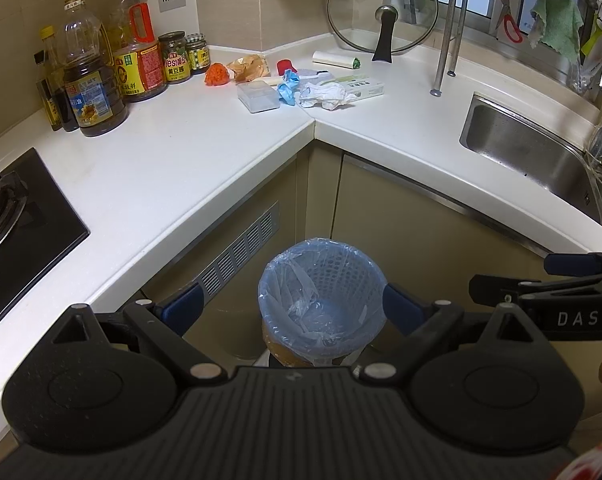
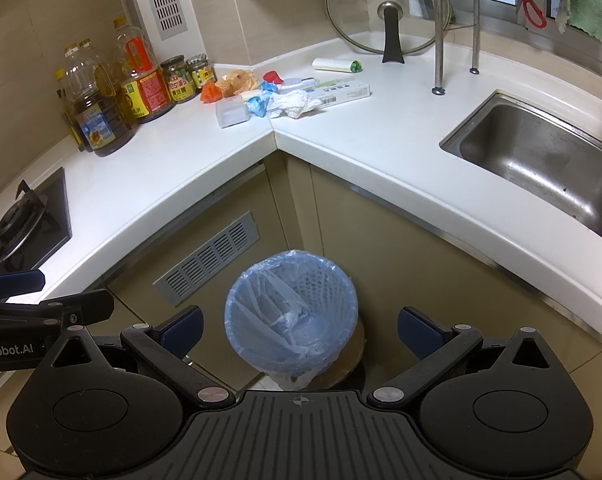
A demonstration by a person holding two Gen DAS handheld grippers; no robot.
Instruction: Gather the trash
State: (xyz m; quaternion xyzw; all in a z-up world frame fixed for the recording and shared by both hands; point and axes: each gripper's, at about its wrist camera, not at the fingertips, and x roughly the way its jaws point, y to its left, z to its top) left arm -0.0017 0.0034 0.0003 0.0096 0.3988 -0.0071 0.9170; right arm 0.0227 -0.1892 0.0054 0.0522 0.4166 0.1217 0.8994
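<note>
A bin point(image 1: 321, 304) lined with a blue bag stands on the floor in the counter's corner; it also shows in the right wrist view point(image 2: 291, 316). Trash lies in the far counter corner: crumpled white paper point(image 1: 327, 95), a blue wrapper point(image 1: 288, 86), an orange scrap point(image 1: 217, 75), a tan bag point(image 1: 249, 67), a clear box point(image 1: 258, 97), a long carton point(image 1: 361, 85). The same pile shows in the right wrist view point(image 2: 289, 104). My left gripper point(image 1: 293, 306) is open and empty above the bin. My right gripper point(image 2: 299, 330) is open and empty, beside the left.
Oil bottles and jars point(image 1: 101, 80) line the left wall. A gas hob point(image 1: 5, 216) is at the left, a steel sink point(image 1: 541, 160) at the right. A glass lid point(image 1: 383, 8) leans at the back beside a rack post point(image 1: 447, 28). A paper roll point(image 1: 335, 59) lies nearby.
</note>
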